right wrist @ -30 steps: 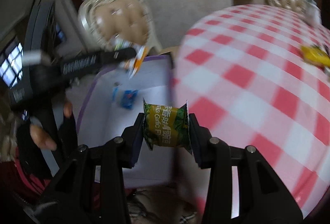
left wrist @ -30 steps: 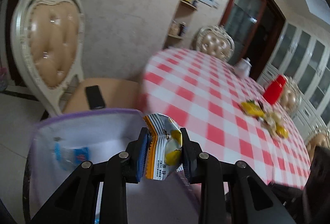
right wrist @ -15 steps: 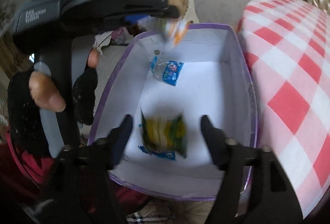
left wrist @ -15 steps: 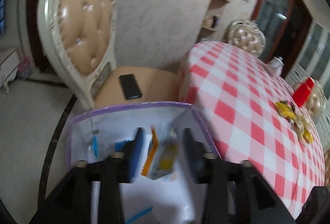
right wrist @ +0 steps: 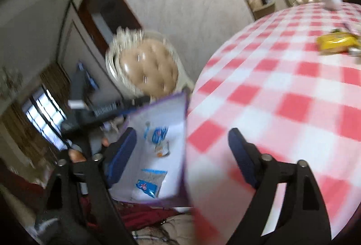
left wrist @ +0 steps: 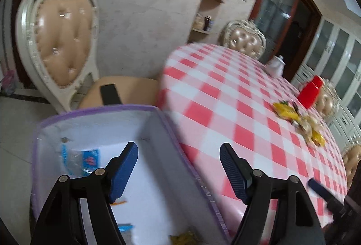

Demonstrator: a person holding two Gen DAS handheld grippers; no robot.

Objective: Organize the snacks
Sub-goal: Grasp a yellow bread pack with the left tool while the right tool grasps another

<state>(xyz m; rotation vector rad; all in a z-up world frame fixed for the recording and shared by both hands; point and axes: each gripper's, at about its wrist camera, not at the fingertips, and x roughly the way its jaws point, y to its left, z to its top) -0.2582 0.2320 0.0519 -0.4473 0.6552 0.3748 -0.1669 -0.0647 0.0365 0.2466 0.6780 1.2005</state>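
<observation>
Soft daylight, motion-blurred views (fisheye-bent edges).

No lettering is readable; print on the snack packets (right wrist: 147,186) is too blurred.

A box (left wrist: 158,130) is placed directly ahead of the left gripper (left wrist: 178,168), just beside the edge of a table (left wrist: 225,109) that extends ahead and to the right. Several snack packets (left wrist: 83,159) are contained in the box. Behind the box a chair (left wrist: 61,42) is set, with a phone (left wrist: 110,94) laid on its seat. More snacks (left wrist: 297,118) are gathered far ahead to the right on the table, with a bottle (left wrist: 310,91) just behind them.
</observation>
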